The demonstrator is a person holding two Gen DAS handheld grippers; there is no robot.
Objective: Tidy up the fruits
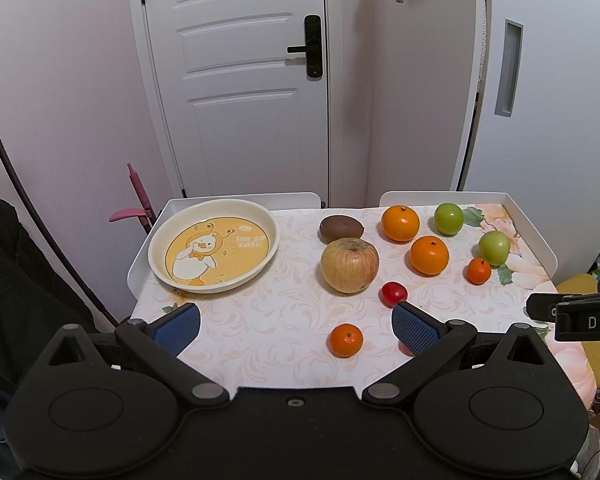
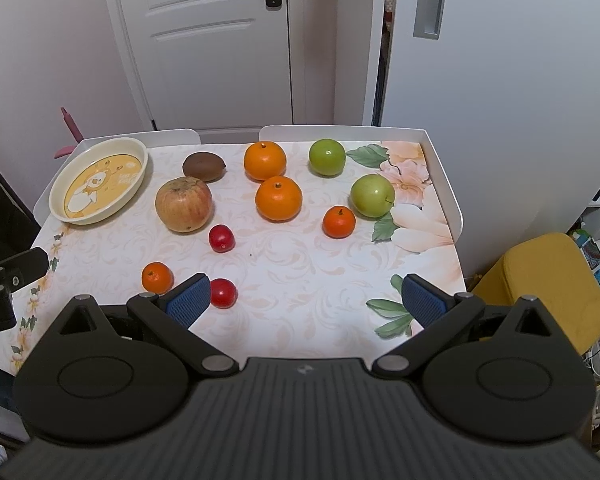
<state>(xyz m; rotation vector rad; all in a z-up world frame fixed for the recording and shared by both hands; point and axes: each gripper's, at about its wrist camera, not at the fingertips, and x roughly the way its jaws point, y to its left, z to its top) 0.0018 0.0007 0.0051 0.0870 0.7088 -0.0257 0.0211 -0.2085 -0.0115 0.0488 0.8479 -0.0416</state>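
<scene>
Both of your grippers hover over the near edge of a small table covered with a pale floral cloth, and both hold nothing. Your left gripper has its blue-padded jaws spread wide, and your right gripper is spread just as wide. A cream plate printed with a cartoon duck sits empty at the far left corner of the table. Every fruit lies loose on the cloth to the right of it. A brown kiwi lies near the far edge, and a large yellow-red apple sits just in front of it, perhaps touching it, though the angle makes that hard to judge. Two oranges sit close together at the far middle. Two green apples lie toward the far right corner. A small tangerine rests just beside the nearer green apple. One red cherry tomato sits near the table's centre, in front of the large apple. A second small tangerine and a second red tomato lie near the near edge, by your right gripper's left finger. A white door stands behind the table.
</scene>
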